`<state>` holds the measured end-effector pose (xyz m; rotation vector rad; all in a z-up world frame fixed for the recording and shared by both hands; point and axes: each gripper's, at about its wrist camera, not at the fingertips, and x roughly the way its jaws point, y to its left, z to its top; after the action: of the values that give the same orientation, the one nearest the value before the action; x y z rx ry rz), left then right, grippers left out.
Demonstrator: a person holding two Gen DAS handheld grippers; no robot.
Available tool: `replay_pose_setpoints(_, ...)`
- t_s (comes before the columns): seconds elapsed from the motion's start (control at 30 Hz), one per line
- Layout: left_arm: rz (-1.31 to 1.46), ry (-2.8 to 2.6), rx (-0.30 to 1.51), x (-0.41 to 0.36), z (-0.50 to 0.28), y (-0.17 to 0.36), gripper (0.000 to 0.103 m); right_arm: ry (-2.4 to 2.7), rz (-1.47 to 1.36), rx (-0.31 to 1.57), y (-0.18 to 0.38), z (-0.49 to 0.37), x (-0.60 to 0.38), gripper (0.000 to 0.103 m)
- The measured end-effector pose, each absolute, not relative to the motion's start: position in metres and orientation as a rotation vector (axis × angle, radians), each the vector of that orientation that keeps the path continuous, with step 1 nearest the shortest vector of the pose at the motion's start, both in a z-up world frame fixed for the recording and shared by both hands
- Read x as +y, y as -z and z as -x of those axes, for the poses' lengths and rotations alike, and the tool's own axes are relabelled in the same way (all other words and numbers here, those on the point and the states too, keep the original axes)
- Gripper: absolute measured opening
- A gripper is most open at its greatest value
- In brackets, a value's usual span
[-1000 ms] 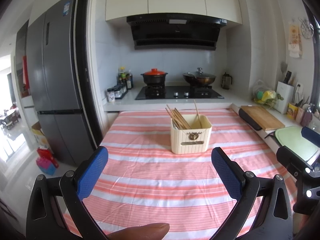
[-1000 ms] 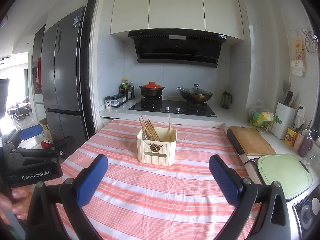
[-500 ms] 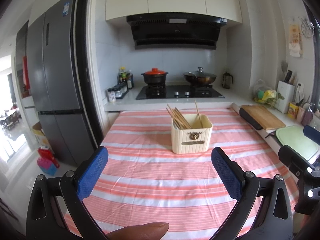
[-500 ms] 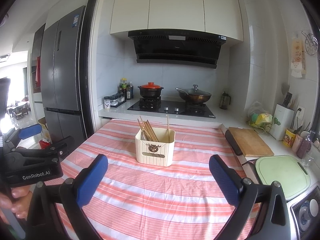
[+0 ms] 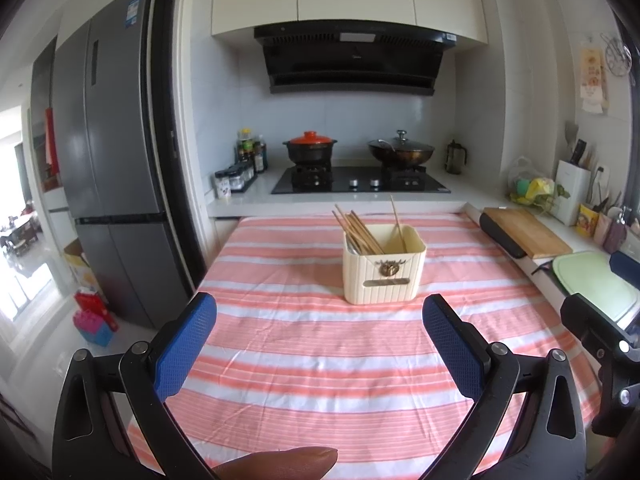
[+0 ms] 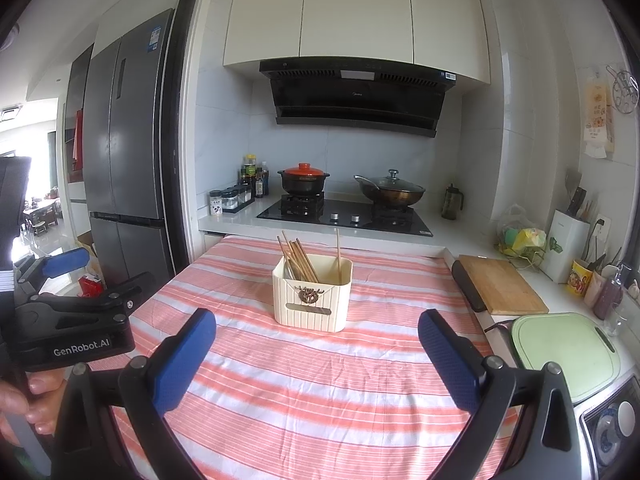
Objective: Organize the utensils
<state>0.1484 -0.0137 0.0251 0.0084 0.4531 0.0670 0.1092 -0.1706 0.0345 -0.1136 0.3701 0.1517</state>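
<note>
Since the earlier frames both views have crept slightly nearer the cream utensil holder (image 5: 383, 268) at twelve o'clock on the striped tablecloth (image 5: 320, 360), chopsticks (image 5: 356, 229) already inside; left gripper (image 5: 320, 350) and right gripper (image 6: 316, 356) gape empty, so sorting looks finished or unstarted.

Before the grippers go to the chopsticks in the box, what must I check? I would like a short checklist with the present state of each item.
1. Left gripper open and empty: ok.
2. Right gripper open and empty: ok.
3. Box upright on the striped tablecloth: ok.
4. Cloth between the grippers and the box free of things: ok.
5. Chopsticks reachable: ok; a bundle leans left and a single chopstick stands at the right, all above the rim.
6. Other utensils deeper inside the box: cannot tell; something grey shows behind the bundle.
</note>
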Motion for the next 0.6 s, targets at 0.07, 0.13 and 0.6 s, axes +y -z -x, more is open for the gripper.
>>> replay_pose_setpoints(0.07,-0.010,-0.066,0.452,-0.0140,-0.1482,-0.0253,0.103,-0.153,0.113,0.372,-0.0345,-0.1093,-0.1703,0.103)
replay_pose_setpoints(0.13,-0.010,-0.066,0.453,-0.0141,-0.1486,-0.0253,0.103,-0.152,0.115,0.371,-0.0345,-0.1096,-0.1701,0.103)
replay_pose_setpoints(0.6,-0.019,-0.056,0.461,-0.0184,-0.1525,-0.0220,0.103,-0.150,0.109,0.381,-0.0327,-0.1123,-0.1742,0.103)
